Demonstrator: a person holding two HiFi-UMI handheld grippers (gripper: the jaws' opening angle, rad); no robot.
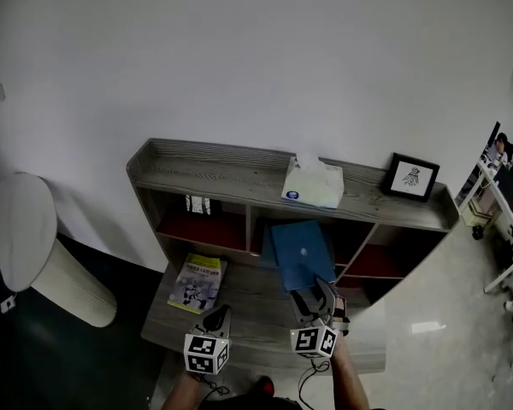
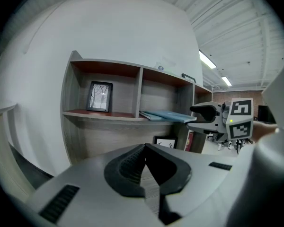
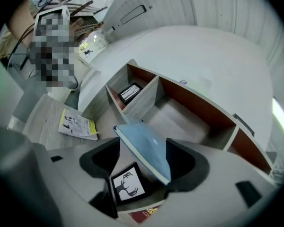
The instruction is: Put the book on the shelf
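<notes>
Head view: blue book (image 1: 302,254) lies in middle compartment of shelf (image 1: 222,174); right tongs (image 1: 316,296) wide, left tongs (image 1: 217,318) closed.

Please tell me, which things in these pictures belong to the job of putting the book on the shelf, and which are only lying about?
For the job:
- blue book, sticking out of the middle compartment
- shelf
- right gripper, jaws open around the blue book

Lying about:
- yellow book on the lower ledge
- tissue box
- framed picture
- white bin
- left gripper, shut, empty
</notes>
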